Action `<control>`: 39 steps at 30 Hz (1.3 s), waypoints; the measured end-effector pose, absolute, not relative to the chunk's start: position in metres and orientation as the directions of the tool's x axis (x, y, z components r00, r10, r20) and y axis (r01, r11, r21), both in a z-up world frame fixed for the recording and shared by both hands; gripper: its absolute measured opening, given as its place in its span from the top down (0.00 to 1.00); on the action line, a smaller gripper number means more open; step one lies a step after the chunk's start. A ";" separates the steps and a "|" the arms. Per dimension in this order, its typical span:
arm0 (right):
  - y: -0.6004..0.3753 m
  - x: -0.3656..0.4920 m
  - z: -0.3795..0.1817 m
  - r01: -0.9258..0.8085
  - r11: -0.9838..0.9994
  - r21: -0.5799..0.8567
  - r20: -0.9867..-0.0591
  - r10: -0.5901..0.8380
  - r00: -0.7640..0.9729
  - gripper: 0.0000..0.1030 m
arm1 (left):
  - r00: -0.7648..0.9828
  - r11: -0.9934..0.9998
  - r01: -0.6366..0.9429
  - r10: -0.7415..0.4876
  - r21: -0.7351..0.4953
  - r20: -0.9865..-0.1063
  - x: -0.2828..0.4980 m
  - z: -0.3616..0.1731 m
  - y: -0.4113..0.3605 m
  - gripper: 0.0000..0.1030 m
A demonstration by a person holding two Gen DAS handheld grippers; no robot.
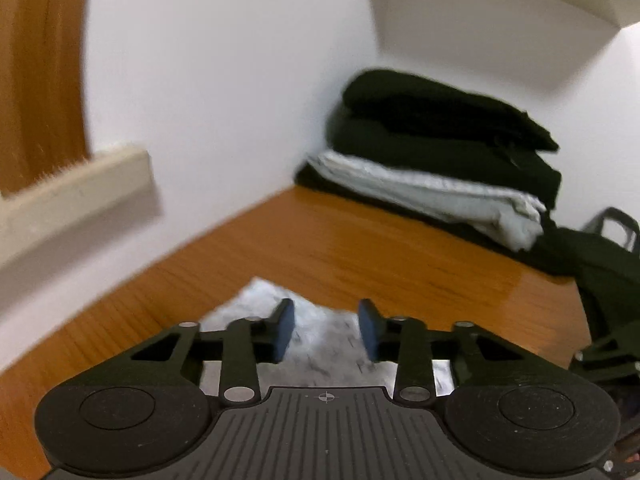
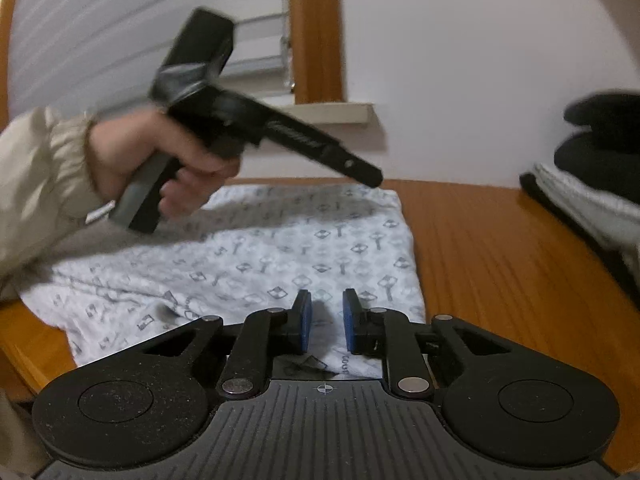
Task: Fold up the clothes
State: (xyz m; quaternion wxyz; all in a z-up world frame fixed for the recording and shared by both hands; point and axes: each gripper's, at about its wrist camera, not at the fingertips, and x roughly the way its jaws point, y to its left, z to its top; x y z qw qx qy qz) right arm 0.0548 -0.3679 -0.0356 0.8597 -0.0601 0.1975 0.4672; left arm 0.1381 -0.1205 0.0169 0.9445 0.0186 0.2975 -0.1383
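Note:
A white garment with a grey key pattern (image 2: 280, 248) lies folded flat on the wooden table (image 2: 500, 260). My right gripper (image 2: 327, 300) hovers over the garment's near right corner. Its blue pads stand a narrow gap apart, with nothing pinched between them. My left gripper (image 1: 326, 312) is over the garment's (image 1: 324, 340) far left part, its pads apart and empty. In the right wrist view a hand (image 2: 168, 160) in a beige sleeve holds the left gripper (image 2: 372, 178) tilted down above the cloth.
A stack of folded clothes (image 1: 440, 152), black over white, sits against the wall at the table's far right; it shows again as the stack (image 2: 600, 160). A loose dark garment (image 1: 592, 256) lies beside it. A window sill (image 1: 80, 192) and a shelf (image 1: 500, 0) jut from the wall.

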 end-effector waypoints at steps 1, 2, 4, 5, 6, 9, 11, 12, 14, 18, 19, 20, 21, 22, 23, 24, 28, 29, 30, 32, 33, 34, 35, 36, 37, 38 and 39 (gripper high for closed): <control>-0.368 0.053 -0.037 -0.829 0.555 0.069 -0.389 0.780 0.490 0.82 | 0.775 0.960 0.278 -0.249 -0.041 -0.581 0.141 0.013 -0.122 0.71; -0.367 0.051 -0.038 -0.829 0.557 0.055 -0.381 0.779 0.498 0.82 | 0.765 0.959 0.283 -0.247 -0.035 -0.595 0.144 0.008 -0.124 0.73; -0.367 0.049 -0.039 -0.825 0.562 0.051 -0.376 0.777 0.506 0.82 | 0.764 0.959 0.283 -0.237 -0.018 -0.600 0.149 0.001 -0.126 0.73; -0.367 0.049 -0.039 -0.824 0.565 0.048 -0.375 0.775 0.509 0.82 | 0.771 0.959 0.283 -0.231 -0.006 -0.593 0.150 -0.001 -0.127 0.73; -0.366 0.048 -0.039 -0.824 0.566 0.042 -0.375 0.773 0.512 0.82 | 0.775 0.960 0.281 -0.222 0.009 -0.591 0.152 -0.002 -0.129 0.73; -0.368 0.048 -0.041 -0.824 0.566 0.041 -0.365 0.776 0.515 0.82 | 0.777 0.961 0.278 -0.216 0.014 -0.591 0.152 -0.003 -0.129 0.73; -0.370 0.048 -0.041 -0.823 0.567 0.038 -0.360 0.776 0.518 0.83 | 0.777 0.963 0.271 -0.211 0.012 -0.593 0.157 -0.004 -0.128 0.73; -0.369 0.048 -0.042 -0.819 0.573 0.020 -0.359 0.769 0.529 0.83 | 0.777 0.963 0.267 -0.208 0.012 -0.593 0.159 -0.004 -0.127 0.73; -0.369 0.050 -0.042 -0.812 0.584 -0.005 -0.360 0.756 0.546 0.83 | 0.779 0.965 0.261 -0.191 0.031 -0.598 0.168 -0.005 -0.130 0.73; -0.372 0.061 -0.039 -0.793 0.609 0.000 -0.380 0.734 0.564 0.83 | 0.783 0.967 0.247 -0.165 0.056 -0.600 0.181 -0.006 -0.137 0.72; -0.373 0.062 -0.039 -0.789 0.615 -0.002 -0.383 0.728 0.568 0.83 | 0.783 0.968 0.244 -0.164 0.055 -0.600 0.181 -0.006 -0.137 0.72; -0.374 0.064 -0.039 -0.785 0.620 -0.004 -0.386 0.723 0.573 0.83 | 0.783 0.969 0.241 -0.163 0.052 -0.600 0.180 -0.005 -0.137 0.72; -0.375 0.064 -0.040 -0.784 0.621 -0.002 -0.386 0.723 0.573 0.83 | 0.785 0.970 0.239 -0.166 0.044 -0.597 0.176 -0.002 -0.137 0.69; -0.376 0.064 -0.041 -0.784 0.621 0.004 -0.382 0.726 0.572 0.83 | 0.786 0.970 0.239 -0.171 0.037 -0.594 0.172 0.000 -0.137 0.67; -0.377 0.064 -0.042 -0.784 0.621 0.011 -0.377 0.728 0.572 0.83 | 0.786 0.968 0.251 -0.187 0.028 -0.589 0.168 0.003 -0.138 0.64; -0.378 0.065 -0.043 -0.784 0.621 0.014 -0.373 0.731 0.572 0.83 | 0.787 0.965 0.263 -0.201 0.022 -0.583 0.163 0.005 -0.138 0.58; -0.377 0.065 -0.045 -0.776 0.630 0.019 -0.364 0.727 0.582 0.83 | 0.802 0.973 0.202 -0.101 0.109 -0.589 0.173 0.006 -0.130 0.54; -0.377 0.065 -0.045 -0.773 0.634 0.015 -0.361 0.725 0.587 0.83 | 0.801 0.978 0.172 -0.070 0.117 -0.595 0.178 0.005 -0.124 0.54; -0.377 0.064 -0.045 -0.770 0.638 0.012 -0.359 0.722 0.592 0.83 | 0.791 0.984 0.151 -0.063 0.095 -0.609 0.183 0.002 -0.115 0.53; -0.376 0.063 -0.046 -0.768 0.641 0.003 -0.358 0.718 0.597 0.83 | 0.786 0.986 0.164 -0.114 0.027 -0.608 0.186 -0.002 -0.102 0.51; -0.376 0.063 -0.046 -0.768 0.641 0.003 -0.357 0.718 0.598 0.83 | 0.786 0.988 0.155 -0.115 0.013 -0.608 0.187 -0.002 -0.098 0.51; -0.376 0.063 -0.046 -0.768 0.640 0.003 -0.355 0.719 0.598 0.83 | 0.791 0.990 0.139 -0.094 0.027 -0.605 0.188 -0.002 -0.098 0.51; -0.376 0.063 -0.046 -0.768 0.640 0.004 -0.354 0.719 0.598 0.83 | 0.795 0.992 0.122 -0.073 0.041 -0.602 0.189 -0.002 -0.097 0.51; -0.377 0.063 -0.046 -0.768 0.640 0.002 -0.353 0.719 0.598 0.83 | 0.799 0.993 0.107 -0.054 0.053 -0.599 0.190 -0.002 -0.097 0.51; -0.377 0.063 -0.046 -0.768 0.640 0.002 -0.352 0.719 0.599 0.83 | 0.799 0.993 0.104 -0.051 0.053 -0.599 0.191 -0.003 -0.098 0.51; -0.377 0.063 -0.047 -0.768 0.641 0.002 -0.350 0.720 0.599 0.83 | 0.801 0.994 0.098 -0.044 0.057 -0.598 0.192 -0.003 -0.099 0.51; -0.377 0.062 -0.047 -0.767 0.641 0.001 -0.349 0.719 0.600 0.83 | 0.813 0.994 0.067 -0.003 0.088 -0.582 0.193 -0.002 -0.101 0.52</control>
